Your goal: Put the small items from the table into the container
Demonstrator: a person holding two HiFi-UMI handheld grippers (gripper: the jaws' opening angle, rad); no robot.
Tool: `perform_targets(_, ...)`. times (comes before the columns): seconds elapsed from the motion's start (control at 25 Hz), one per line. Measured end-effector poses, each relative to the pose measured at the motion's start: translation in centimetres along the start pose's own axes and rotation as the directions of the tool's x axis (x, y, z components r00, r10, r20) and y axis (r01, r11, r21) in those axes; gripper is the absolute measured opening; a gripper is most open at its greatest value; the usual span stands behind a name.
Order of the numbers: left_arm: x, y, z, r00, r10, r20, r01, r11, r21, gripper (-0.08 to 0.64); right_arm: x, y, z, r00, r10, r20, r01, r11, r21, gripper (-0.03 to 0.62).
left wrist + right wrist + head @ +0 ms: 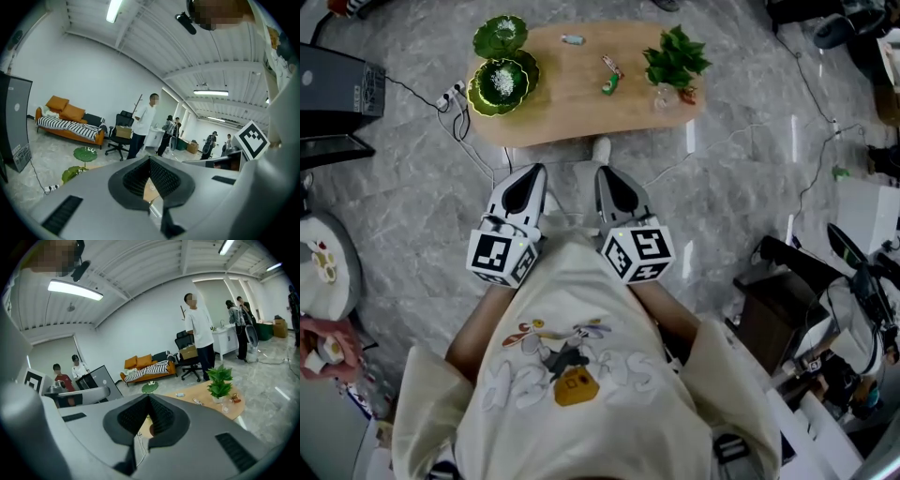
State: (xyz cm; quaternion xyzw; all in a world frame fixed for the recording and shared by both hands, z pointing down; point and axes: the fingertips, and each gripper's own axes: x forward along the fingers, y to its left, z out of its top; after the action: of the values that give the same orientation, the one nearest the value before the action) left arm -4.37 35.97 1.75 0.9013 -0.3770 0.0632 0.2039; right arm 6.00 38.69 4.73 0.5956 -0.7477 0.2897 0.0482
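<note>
Cream printed shirt [572,375] fills the foot of the head view, and just ahead of it, short of the near edge of the wooden table [572,112], the left gripper [534,176] and right gripper [606,176] lie side by side, each with its jaws closed together on nothing. Small items lie loose on the tabletop: a pale piece [572,39], a wrapped stick [612,66] and a green piece [609,86] mid-table, and a reddish piece [686,95] beside a clear glass [662,97] under the potted plant [675,56]. Two green leaf-shaped bowls stand touching at the table's left end, the far bowl [500,36] and the near bowl [502,82], which holds white bits.
</note>
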Motion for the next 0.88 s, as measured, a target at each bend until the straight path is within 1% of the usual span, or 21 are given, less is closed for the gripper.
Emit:
perform_targets(0.12,3.3,0.9,0.4,1.0,0.017,-0.023,-0.017,1.0,0.0,-0.001,2.7,-2.3,1.5,1.0,0.004,-0.029,-0.003,1.0,0.02,0.005)
perform_targets(0.28,7.4,1.4,1.2,0.997,0.052,-0.054,-0.051,0.998,0.02,0.0,5.8,-5.1,4.8,0.998,0.044,-0.041,-0.044,0.999,-0.02,0.005)
perform_targets(0.4,11.5,1.5,2.1,0.994,0.076,-0.08,-0.073,0.996,0.043,0.0,8.4,-7.7,6.6,0.994,0.066,-0.084,-0.07,0.997,-0.042,0.005)
perform_targets(0.48,14.1,1.8,2.5,0.991,0.101,-0.092,-0.099,0.995,0.027,0.0,9.8,-9.2,7.3,0.988,0.092,-0.126,-0.099,0.994,-0.054,0.005)
perform_targets(0.64,18.4,3.1,2.6,0.982,0.147,-0.12,-0.149,0.989,-0.009,0.0,12.7,-11.2,7.9,0.968,0.156,-0.198,-0.167,0.985,-0.042,0.005)
perform_targets(0.76,21.0,4.7,1.6,0.974,0.177,-0.142,-0.184,0.982,-0.037,0.0,15.4,-12.5,7.3,0.955,0.193,-0.227,-0.205,0.978,-0.033,0.005)
perform_targets(0.88,22.9,6.4,-0.1,0.968,0.184,-0.173,-0.198,0.978,-0.067,-0.001,17.8,-13.8,5.8,0.947,0.187,-0.26,-0.197,0.98,-0.01,0.005)
